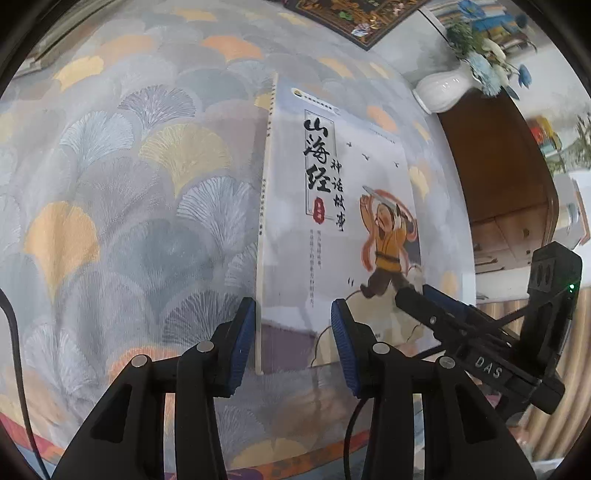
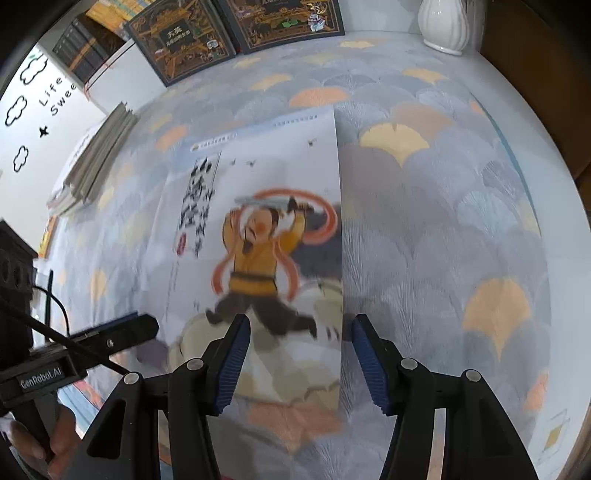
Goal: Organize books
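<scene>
Surface: a table covered by a tablecloth printed with grey, blue and yellow fan-shaped leaves; it fills most of both views.
Storybook: an illustrated book with a pale cover, black brush-style characters and a figure in a yellow tunic swinging a blade. It lies flat on the cloth, centre of the left wrist view, spine edge to the left.
Left gripper: the left gripper sits at the bottom centre of its view. Jaws spread; the blue pads straddle the book's lower left corner without pressing on it.
Right gripper: the right gripper sits at the bottom centre of its view. Jaws spread; the book's lower right edge lies between the pads, not pinched. Whether the pads touch the cover cannot be told; this view is blurred.
Book stack: a pile of thin books at the left of the right wrist view, well apart from the storybook.
Dark books: two dark ornate covers at the upper edge.
Vase: a white ribbed vase, upper right, holding blue flowers.
</scene>
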`<state>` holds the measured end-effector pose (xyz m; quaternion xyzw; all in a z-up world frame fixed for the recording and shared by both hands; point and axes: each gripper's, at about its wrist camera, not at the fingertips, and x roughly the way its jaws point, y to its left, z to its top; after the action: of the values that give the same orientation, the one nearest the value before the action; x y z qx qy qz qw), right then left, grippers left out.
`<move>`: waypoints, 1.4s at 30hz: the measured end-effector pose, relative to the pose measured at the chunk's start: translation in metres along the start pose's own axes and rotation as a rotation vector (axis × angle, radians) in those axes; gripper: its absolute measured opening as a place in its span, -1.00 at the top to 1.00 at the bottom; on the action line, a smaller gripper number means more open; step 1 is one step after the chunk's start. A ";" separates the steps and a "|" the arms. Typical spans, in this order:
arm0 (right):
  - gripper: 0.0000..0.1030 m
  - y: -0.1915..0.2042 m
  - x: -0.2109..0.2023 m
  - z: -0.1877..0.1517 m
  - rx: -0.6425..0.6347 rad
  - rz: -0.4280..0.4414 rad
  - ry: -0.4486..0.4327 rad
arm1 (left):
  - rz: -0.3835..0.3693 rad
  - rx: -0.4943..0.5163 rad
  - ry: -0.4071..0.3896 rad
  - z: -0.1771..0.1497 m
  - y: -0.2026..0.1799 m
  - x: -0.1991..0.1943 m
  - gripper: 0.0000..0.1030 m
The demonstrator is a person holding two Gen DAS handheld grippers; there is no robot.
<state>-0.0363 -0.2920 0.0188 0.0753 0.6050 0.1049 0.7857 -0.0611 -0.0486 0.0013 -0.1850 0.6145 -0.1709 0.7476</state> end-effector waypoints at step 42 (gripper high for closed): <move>0.22 -0.102 0.023 -0.016 0.628 0.738 0.006 | -0.564 -0.325 0.172 0.029 -0.011 0.020 0.62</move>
<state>-0.0389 -0.3848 -0.0316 0.5180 0.5425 0.1889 0.6338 -0.0288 -0.0662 -0.0050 -0.4493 0.6191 -0.2858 0.5772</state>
